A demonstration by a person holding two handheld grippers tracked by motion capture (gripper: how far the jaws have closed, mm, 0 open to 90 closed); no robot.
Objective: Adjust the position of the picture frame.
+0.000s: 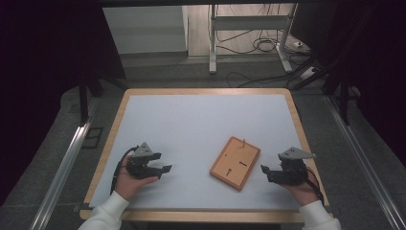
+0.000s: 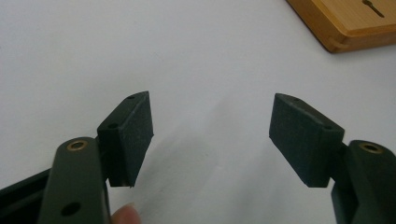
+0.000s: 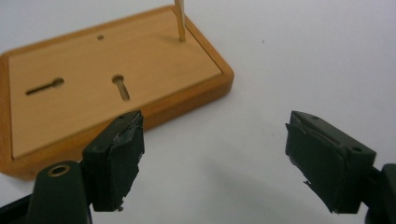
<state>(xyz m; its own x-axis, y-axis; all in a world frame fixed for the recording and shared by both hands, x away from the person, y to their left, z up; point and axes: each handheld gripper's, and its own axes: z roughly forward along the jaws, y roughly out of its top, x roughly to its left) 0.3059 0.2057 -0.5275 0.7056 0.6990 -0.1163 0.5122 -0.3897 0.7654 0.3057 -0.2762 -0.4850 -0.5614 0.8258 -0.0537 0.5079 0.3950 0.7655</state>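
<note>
Right gripper rests low on the white table mat, jaws spread apart with nothing between the pads; in the right gripper view both black pads stand clear of the mat and of the board. Left gripper sits likewise at the near left, jaws wide apart and empty, bare mat between them in the left gripper view.

Work piece: a flat rectangular wooden board with rounded corners and a raised rim, lying on the mat between the two grippers, nearer the right one and turned at an angle to the table edge. Its recessed face carries two keyhole-shaped slots and a small round hole. A thin upright wooden peg stands in the far corner of the face; its top is cut off in the right gripper view. One corner of the board also shows at the upper right of the left gripper view.

Step in hand, as judged: approach. Neither gripper touches the board; the right one points at its near long side, just beside it, and looks the likelier to act first.

Next move calls for: advancing the right gripper until the board's rim, or the peg, lies between the pads, then closing. The peg is thin, so the pads must be centred on it; the rim is low, so the jaws must stay close to the mat.
</note>
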